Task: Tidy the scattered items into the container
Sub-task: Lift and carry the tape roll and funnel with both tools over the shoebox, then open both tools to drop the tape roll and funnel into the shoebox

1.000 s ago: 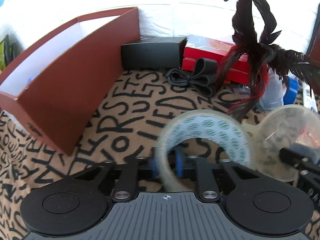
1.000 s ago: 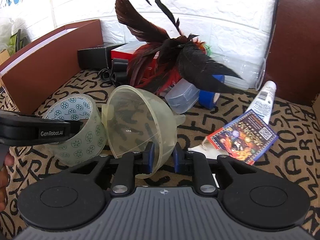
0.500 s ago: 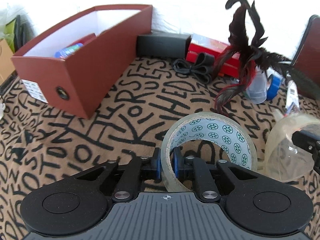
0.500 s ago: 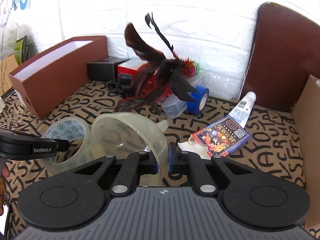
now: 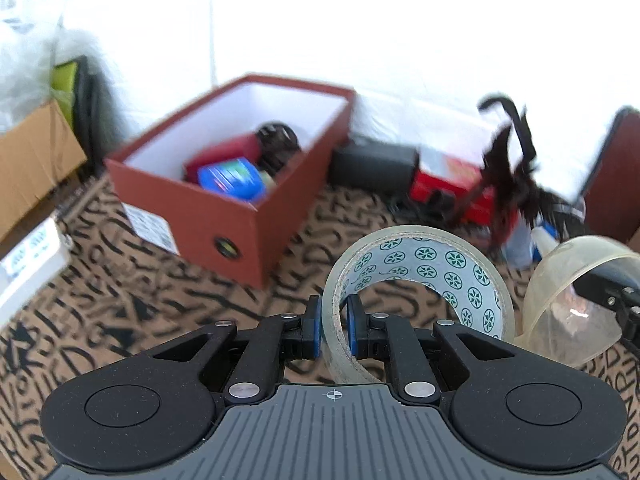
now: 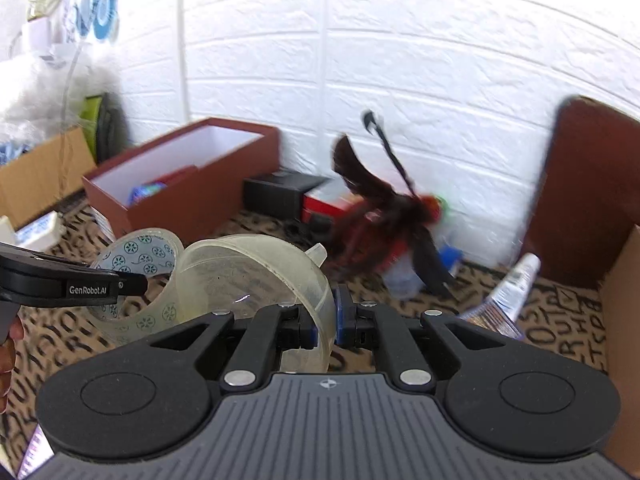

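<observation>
Clear packing tape, that's what the left gripper (image 5: 333,332) is pinching: its blue pads (image 5: 313,334) clamp the wall of the tape roll (image 5: 420,276), which hangs above the lettered cloth (image 5: 120,304). Ahead sits the open reddish-brown box (image 5: 224,216) with stuff already inside, and the cloth between roll and box corner is bare, so there's open room. The translucent funnel (image 5: 572,304) is just right of the roll. From the right wrist cam, the right gripper (image 6: 325,322) is clenched on the funnel's (image 6: 256,276) rim, roll (image 6: 140,276) touching it on the left, box (image 6: 192,192) beyond, a feather bunch (image 6: 392,212) by the wall.
</observation>
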Demonstrator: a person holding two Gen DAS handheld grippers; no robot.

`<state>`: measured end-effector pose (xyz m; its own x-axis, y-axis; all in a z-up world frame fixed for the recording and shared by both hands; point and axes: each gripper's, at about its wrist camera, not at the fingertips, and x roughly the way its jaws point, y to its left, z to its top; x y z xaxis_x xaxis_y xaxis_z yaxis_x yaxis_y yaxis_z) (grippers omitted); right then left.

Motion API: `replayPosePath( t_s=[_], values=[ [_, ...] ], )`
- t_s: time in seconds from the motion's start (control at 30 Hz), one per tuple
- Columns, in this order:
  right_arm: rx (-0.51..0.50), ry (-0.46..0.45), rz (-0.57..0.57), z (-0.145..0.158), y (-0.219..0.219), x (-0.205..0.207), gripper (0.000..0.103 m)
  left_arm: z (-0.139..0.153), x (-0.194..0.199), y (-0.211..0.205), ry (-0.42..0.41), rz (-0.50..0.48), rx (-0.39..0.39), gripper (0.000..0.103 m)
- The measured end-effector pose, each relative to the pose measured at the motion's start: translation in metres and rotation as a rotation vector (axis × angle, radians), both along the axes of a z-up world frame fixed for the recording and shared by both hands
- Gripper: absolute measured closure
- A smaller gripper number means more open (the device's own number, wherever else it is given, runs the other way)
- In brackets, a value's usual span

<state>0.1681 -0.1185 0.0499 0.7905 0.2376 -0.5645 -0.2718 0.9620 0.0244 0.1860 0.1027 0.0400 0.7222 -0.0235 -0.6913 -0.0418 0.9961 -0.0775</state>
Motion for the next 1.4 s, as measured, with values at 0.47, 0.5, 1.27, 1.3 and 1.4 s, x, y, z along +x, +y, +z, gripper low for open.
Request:
replayPosePath(
  t_s=[0.47,0.5,1.27,1.3,1.4],
  values=[
    [0.023,-0.032,0.146,0.068,0.084,0.083,0.094,0.071,0.072,0.091,-0.083,0.155,0.054,0.094],
    [0.023,-0.026,0.150,0.068,0.090,0.092,0.094,0.070,0.082,0.098,-0.072,0.163,0.046,0.094],
    [-0.018,0.049,0.101,0.004,0.173,0.270,0.093,0.001,0.206,0.144,0.027,0.158,0.077,0.088],
    [-0.026,0.052,0.099,0.000,0.174,0.273,0.093,0.000,0.207,0.142,0.019,0.150,0.075,0.065],
    [-0.065,0.048,0.093,-0.007,0.179,0.276,0.063,0.005,0.198,0.134,-0.052,0.088,0.065,0.019]
  ],
)
